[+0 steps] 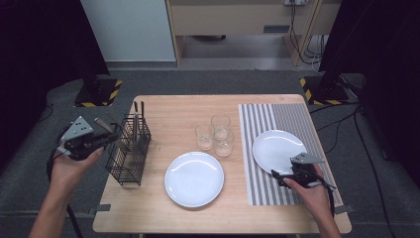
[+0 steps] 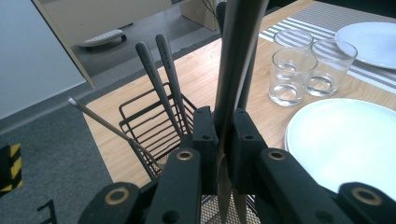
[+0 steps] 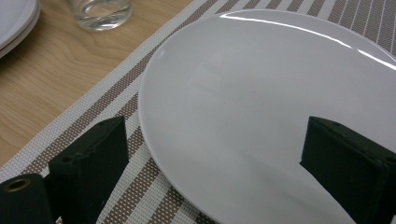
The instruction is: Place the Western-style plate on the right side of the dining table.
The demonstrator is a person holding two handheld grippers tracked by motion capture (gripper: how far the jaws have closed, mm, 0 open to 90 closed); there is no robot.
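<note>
Your left gripper (image 2: 227, 140) had its jaws pinched tight on a piece of cutlery (image 2: 233, 70) – grey handle running up between the pads, metal end showing below them in the left gripper view; couldn't tell fork or knife. In the high view that gripper (image 1: 115, 138) sat at the table's left edge, just beside the black wire caddy (image 1: 128, 153), pointing right toward it. Caddy stood upright near the left side of the wooden table (image 1: 163, 114), w/ more grey-handled utensils (image 2: 161, 79) still standing in it, handles up, plus one thin piece (image 2: 100, 119) leaning out to the left.

Your right gripper (image 1: 280, 177) was at the near right, jaws spread wide – nothing between them. In the right gripper view the jaws straddled the near rim of the white plate (image 3: 261, 121), one over the striped placemat (image 3: 112, 126), the other over the plate's face; couldn't tell if either touched.

That plate (image 1: 277, 148) lay on the striped placemat (image 1: 257, 188) at right. A 2nd stack of white plates (image 1: 194, 178) sat on bare wood near center, well apart from the mat. Three clear glasses (image 1: 214, 135) clustered just beyond it, between caddy and mat, close to each other.
</note>
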